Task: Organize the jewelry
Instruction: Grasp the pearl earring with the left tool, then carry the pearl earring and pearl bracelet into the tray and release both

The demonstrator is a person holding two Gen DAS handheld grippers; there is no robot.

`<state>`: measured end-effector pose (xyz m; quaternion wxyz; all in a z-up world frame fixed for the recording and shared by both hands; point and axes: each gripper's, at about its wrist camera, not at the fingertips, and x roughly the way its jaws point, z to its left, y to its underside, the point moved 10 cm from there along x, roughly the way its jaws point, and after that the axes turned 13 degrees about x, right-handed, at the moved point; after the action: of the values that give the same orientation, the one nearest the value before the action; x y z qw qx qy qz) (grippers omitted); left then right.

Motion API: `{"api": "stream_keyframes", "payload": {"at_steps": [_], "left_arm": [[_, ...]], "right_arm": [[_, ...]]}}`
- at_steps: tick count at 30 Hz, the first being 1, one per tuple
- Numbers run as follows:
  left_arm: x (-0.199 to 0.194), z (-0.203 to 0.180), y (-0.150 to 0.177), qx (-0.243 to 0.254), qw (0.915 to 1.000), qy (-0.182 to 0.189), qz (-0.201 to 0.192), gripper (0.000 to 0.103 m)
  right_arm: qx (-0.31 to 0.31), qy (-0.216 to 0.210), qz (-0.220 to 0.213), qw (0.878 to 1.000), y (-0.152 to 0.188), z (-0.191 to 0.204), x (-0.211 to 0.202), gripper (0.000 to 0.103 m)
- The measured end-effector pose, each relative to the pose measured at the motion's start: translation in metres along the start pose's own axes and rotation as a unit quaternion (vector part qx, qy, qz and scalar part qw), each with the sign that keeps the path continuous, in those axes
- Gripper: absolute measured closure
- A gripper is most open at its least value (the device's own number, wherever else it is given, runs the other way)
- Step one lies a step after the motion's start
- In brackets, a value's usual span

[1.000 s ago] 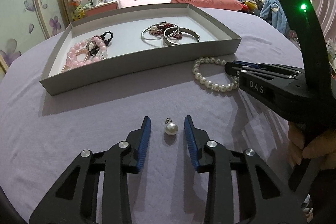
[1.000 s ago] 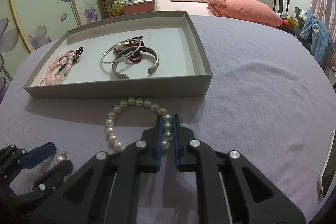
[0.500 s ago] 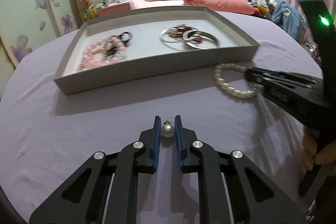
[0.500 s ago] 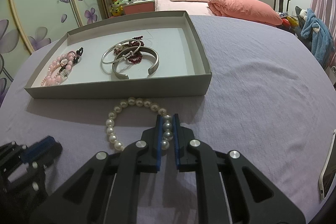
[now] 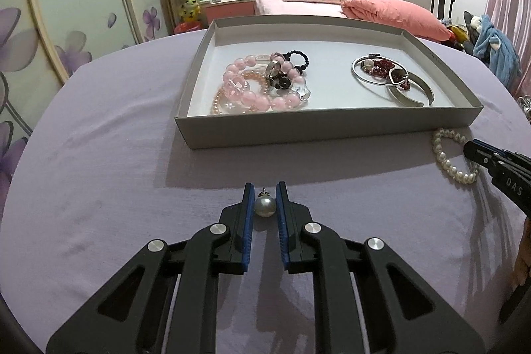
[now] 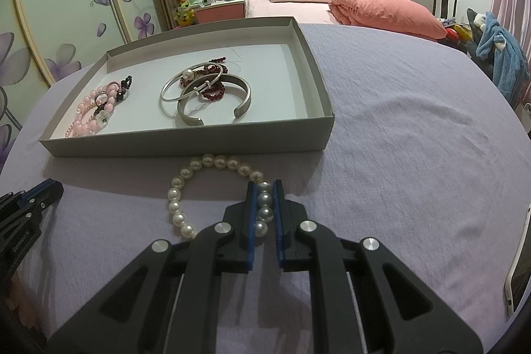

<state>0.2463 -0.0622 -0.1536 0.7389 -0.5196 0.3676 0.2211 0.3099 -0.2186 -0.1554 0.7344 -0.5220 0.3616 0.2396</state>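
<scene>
While my left gripper [image 5: 265,204] is closed narrow on the single round pearl pendant with a small metal loop [image 5: 264,205], I hold it only at the two sides of a smooth ball, so I judge that it can slip out or roll away on the lilac cloth of the table [image 5: 99,181] if I lift too fast or tilt. The pearl is near the tips of the blue pads, and I cannot tell if it is off the cloth or not.

My right gripper [image 6: 265,208] is closed on one side of the white pearl bracelet [image 6: 212,188], with three or four beads between the pads. The rest of the ring lies on the cloth, just in front of the near wall of the shallow grey cardboard tray [image 6: 186,143]. I think the loose part can swing and catch this wall when I carry it over, or the beads can slide between the pads.

Inside the tray, the pink bead bracelets [image 5: 259,88] lie on the left and the silver bangles with dark red beads [image 5: 391,77] on the right; the middle floor between them looks free. At the right edge of the table lies a white phone [image 6: 519,271], well apart.
</scene>
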Motion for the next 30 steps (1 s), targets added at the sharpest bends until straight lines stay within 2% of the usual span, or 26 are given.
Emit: {"api": "stream_keyframes", "payload": {"at_steps": [8,13,22,30], "left_arm": [[0.000,0.002,-0.001,-0.007,0.9999,0.008,-0.003,0.089],[-0.002,0.007,0.000,-0.024,0.9996,0.015,-0.009,0.089],[-0.018,0.020,-0.007,-0.044,0.9979,0.011,-0.046,0.089],[-0.045,0.022,-0.021,-0.043,0.9930,-0.011,-0.109,0.089]], "right_arm": [[0.006,-0.008,0.001,1.000,-0.001,-0.001,0.000,0.092],[0.023,-0.037,-0.001,0.999,-0.001,0.004,-0.004,0.093],[0.035,-0.106,-0.043,0.993,-0.012,0.024,-0.043,0.093],[0.041,-0.160,-0.067,0.984,-0.012,0.043,-0.071,0.093]]}}
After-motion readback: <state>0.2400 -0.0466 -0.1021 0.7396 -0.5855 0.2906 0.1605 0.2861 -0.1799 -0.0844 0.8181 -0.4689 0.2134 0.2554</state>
